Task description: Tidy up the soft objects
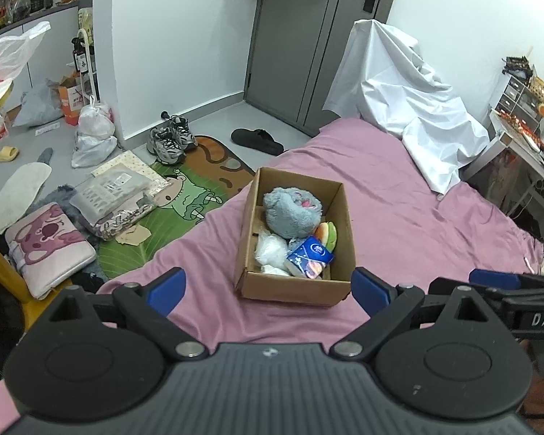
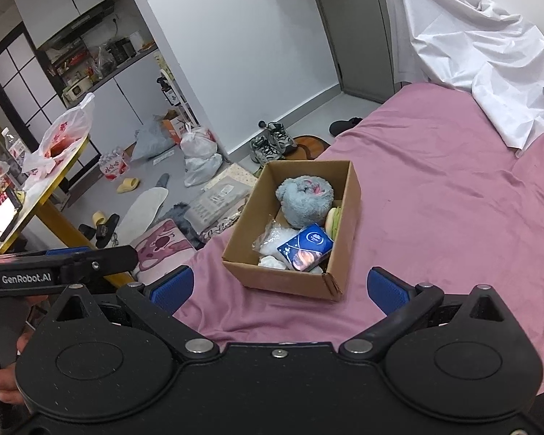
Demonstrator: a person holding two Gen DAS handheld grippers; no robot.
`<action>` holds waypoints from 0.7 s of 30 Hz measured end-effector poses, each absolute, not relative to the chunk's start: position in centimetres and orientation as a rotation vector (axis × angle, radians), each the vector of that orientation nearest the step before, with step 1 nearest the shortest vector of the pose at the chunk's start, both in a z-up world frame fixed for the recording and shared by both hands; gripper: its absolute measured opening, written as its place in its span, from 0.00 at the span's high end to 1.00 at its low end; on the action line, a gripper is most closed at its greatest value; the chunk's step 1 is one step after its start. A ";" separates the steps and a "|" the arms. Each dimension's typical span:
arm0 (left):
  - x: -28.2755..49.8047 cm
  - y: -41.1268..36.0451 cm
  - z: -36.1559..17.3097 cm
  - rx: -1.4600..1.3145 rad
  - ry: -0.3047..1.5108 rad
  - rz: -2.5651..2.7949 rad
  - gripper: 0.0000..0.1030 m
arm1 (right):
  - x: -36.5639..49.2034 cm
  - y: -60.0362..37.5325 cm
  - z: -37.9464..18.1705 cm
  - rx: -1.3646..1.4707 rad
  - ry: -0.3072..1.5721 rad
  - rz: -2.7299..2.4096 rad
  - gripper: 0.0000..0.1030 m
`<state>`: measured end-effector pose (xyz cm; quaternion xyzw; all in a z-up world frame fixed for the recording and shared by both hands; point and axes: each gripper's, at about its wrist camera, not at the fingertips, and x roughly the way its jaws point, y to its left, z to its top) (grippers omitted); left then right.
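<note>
A brown cardboard box sits on the pink bed sheet. It holds a grey-blue plush toy, a blue tissue pack, a clear bag of white stuff and a green-orange soft piece. My left gripper is open just short of the box, with nothing between its blue pads. My right gripper is open too, empty, in front of the box. The left gripper pokes in at the right wrist view's left side.
A white cloth drapes over something at the bed's far end. On the floor to the left lie sneakers, a black slipper, plastic bags, a cartoon rug and a pink pouch. A yellow-edged table stands left.
</note>
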<state>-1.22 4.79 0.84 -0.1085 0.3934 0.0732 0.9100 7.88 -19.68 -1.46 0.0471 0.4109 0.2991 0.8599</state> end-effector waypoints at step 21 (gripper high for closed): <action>-1.3 5.3 0.2 -0.200 0.821 0.173 0.06 | 7.4 -19.1 -1.3 0.085 0.863 0.641 0.00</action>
